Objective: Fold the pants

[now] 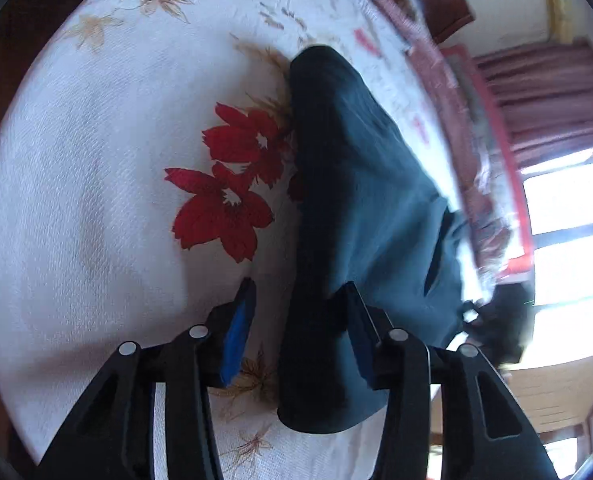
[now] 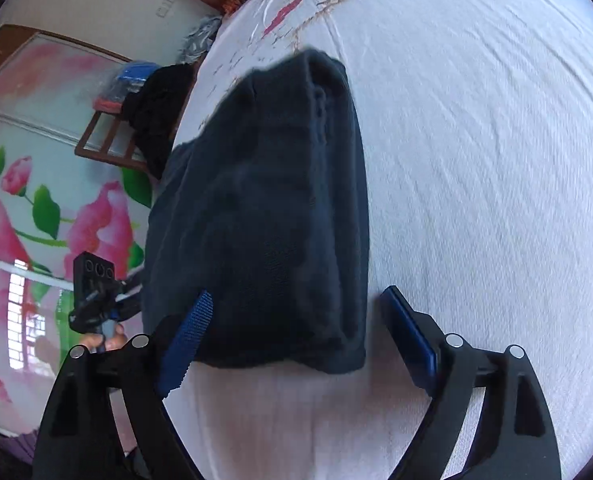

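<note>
The dark blue pants (image 1: 356, 184) lie folded into a thick bundle on the white flowered bedsheet (image 1: 96, 160). My left gripper (image 1: 300, 292) is open, its blue-padded fingers (image 1: 238, 332) spread around the near end of the bundle. The pants also show in the right wrist view (image 2: 264, 208). My right gripper (image 2: 296, 300) is open wide, its fingers either side of the bundle's near edge. The other hand-held gripper (image 2: 96, 288) shows at the left beyond the bed edge.
A red flower print (image 1: 224, 184) lies left of the pants. A dark garment (image 2: 156, 108) hangs on a wooden chair (image 2: 100, 140) by the bed. A flowered wardrobe door (image 2: 24, 200), red curtains (image 1: 548, 92) and a bright window (image 1: 568, 232) surround the bed.
</note>
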Motion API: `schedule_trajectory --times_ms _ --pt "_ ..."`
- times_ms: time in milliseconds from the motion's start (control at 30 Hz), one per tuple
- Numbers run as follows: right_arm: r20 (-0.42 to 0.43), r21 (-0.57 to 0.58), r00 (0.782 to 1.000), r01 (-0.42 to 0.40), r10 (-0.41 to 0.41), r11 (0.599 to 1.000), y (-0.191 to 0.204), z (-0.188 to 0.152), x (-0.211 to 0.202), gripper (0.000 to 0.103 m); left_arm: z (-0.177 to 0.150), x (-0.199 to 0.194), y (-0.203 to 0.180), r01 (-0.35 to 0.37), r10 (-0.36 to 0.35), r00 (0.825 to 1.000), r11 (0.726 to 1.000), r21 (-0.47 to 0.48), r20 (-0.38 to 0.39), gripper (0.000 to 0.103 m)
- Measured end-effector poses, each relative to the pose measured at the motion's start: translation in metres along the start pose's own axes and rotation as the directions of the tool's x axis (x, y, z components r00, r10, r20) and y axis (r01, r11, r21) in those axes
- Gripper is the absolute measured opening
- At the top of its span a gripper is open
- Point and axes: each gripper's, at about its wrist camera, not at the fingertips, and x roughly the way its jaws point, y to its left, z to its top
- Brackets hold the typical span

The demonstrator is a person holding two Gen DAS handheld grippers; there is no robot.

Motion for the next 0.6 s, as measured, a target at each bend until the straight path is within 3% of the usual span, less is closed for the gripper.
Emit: schedule_trajectory --times_ms 67,133,200,300,367,400,433,467,500,533,600 --pt "0.077 0.095 0.997 -0.03 0.023 0.995 -0.01 -0.012 -0.023 0.085 -0.005 -0.027 0.003 -0.089 0.094 0.992 0.995 -0.054 0.084 0.058" --pt "0.208 0.121 0.978 -0.043 0.017 0.992 -0.008 -0.018 -0.051 0.085 -0.01 -0.051 -0.016 -0.107 0.102 0.979 0.994 0.022 0.175 0.061" --pt "0.297 0.087 0.95 -0.127 0.096 0.988 0.011 -0.015 -0.062 0.085 -0.012 -0.062 -0.046 -0.138 0.105 0.963 0.983 0.123 0.248 0.073" --pt "0.334 0.069 0.909 -0.289 0.251 0.955 0.042 -0.002 -0.046 0.085 -0.021 -0.048 -0.095 -0.068 0.002 0.974 0.956 0.285 0.226 0.081" --pt "0.34 0.074 0.878 -0.381 0.336 0.922 0.048 0.004 -0.026 0.085 -0.032 -0.025 -0.12 -0.054 -0.016 0.985 0.917 0.396 0.17 0.081" --pt "0.342 0.109 0.88 -0.386 0.33 0.916 0.044 0.003 -0.014 0.085 -0.04 -0.013 -0.128 -0.061 0.002 0.991 0.9 0.431 0.136 0.081" --pt "0.336 0.168 0.887 -0.387 0.316 0.907 0.03 -0.004 -0.001 0.085 -0.046 0.002 -0.129 -0.106 0.066 0.993 0.884 0.456 0.103 0.081" --pt "0.341 0.223 0.896 -0.372 0.285 0.901 0.013 -0.013 0.007 0.078 -0.051 0.014 -0.121 -0.147 0.125 0.989 0.871 0.469 0.078 0.081" --pt "0.371 0.252 0.885 -0.388 0.282 0.887 -0.006 -0.027 0.012 0.062 -0.056 0.023 -0.11 -0.171 0.165 0.985 0.867 0.467 0.054 0.08" --pt "0.374 0.303 0.898 -0.356 0.233 0.884 -0.023 -0.038 0.013 0.004 -0.061 0.023 -0.095 -0.179 0.174 0.983 0.872 0.456 0.055 0.072" --pt "0.404 0.351 0.872 -0.427 0.276 0.833 -0.038 -0.049 0.01 0.0 -0.064 0.012 -0.077 -0.116 0.096 0.993 0.902 0.416 0.07 0.067"
